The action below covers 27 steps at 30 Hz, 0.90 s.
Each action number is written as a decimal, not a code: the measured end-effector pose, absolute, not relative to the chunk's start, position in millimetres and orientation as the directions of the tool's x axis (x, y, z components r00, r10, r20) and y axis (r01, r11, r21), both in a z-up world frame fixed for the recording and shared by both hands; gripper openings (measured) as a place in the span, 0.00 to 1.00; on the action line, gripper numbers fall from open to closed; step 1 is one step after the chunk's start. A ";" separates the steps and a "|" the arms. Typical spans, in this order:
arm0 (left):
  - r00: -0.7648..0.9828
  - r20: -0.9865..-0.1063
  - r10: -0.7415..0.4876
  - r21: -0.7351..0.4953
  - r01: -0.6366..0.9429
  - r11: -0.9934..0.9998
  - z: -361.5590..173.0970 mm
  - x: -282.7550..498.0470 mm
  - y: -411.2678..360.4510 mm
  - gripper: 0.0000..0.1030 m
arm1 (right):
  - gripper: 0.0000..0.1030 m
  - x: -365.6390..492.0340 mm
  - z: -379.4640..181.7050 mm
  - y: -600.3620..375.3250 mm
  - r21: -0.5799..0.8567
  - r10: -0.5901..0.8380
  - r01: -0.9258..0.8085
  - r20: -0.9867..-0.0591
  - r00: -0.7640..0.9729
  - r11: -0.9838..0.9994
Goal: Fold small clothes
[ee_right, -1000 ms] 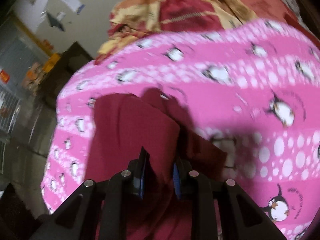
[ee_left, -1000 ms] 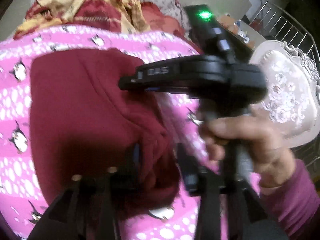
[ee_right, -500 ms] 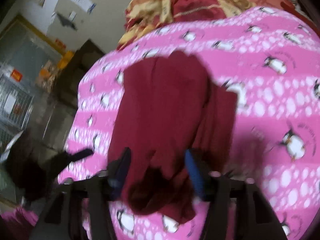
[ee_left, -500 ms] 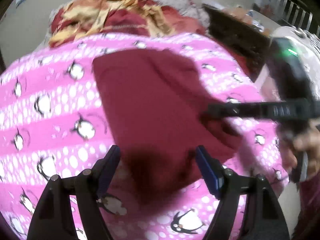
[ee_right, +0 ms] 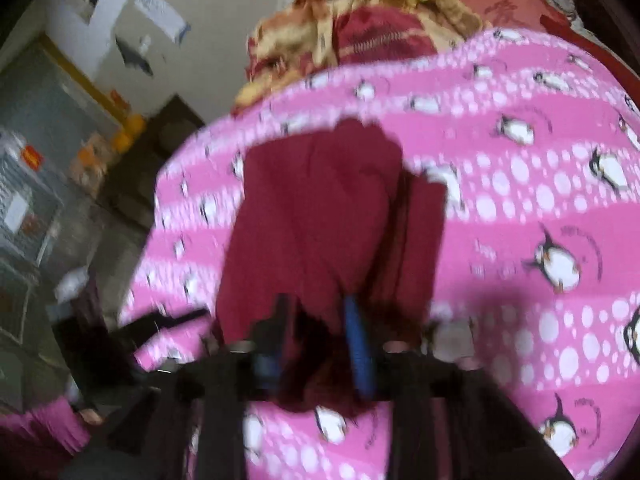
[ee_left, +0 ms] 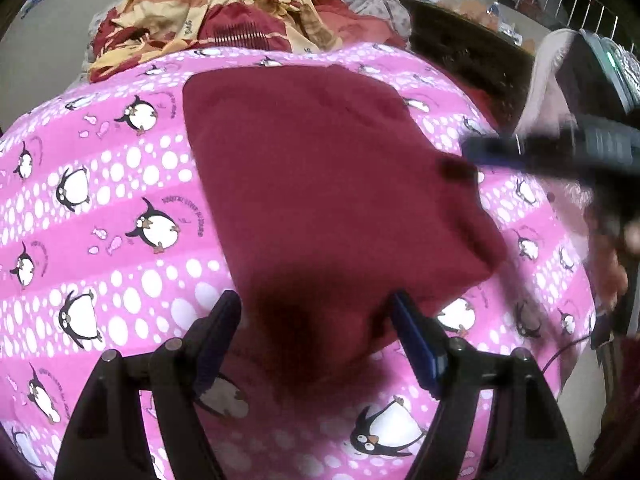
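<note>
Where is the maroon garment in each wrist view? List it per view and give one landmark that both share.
Left wrist: maroon garment fills the centre, lying on the pink penguin sheet, its near edge between the open left hand-held gripper fingers.
Right wrist: garment sits centre-left, running down to the right hand-held gripper.
Shared landmark: the red-and-yellow bedding heaped beyond the sheet.

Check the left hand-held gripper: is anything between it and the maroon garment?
Nothing visible. The left hand-held gripper is open directly over the near edge of the maroon garment, which lies flat on the pink penguin blanket.
</note>
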<state>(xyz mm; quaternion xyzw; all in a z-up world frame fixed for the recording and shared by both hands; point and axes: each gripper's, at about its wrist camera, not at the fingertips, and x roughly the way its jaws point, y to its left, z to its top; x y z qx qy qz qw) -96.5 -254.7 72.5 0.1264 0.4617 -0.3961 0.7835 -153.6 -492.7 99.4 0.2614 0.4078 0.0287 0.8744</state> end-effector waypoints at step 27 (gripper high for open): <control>0.233 -0.843 -0.485 -0.218 0.676 0.704 56.1 -87.2 -228.2 0.74 | 0.58 -207.4 100.2 -452.7 0.504 0.378 0.015 -0.667 0.642 0.863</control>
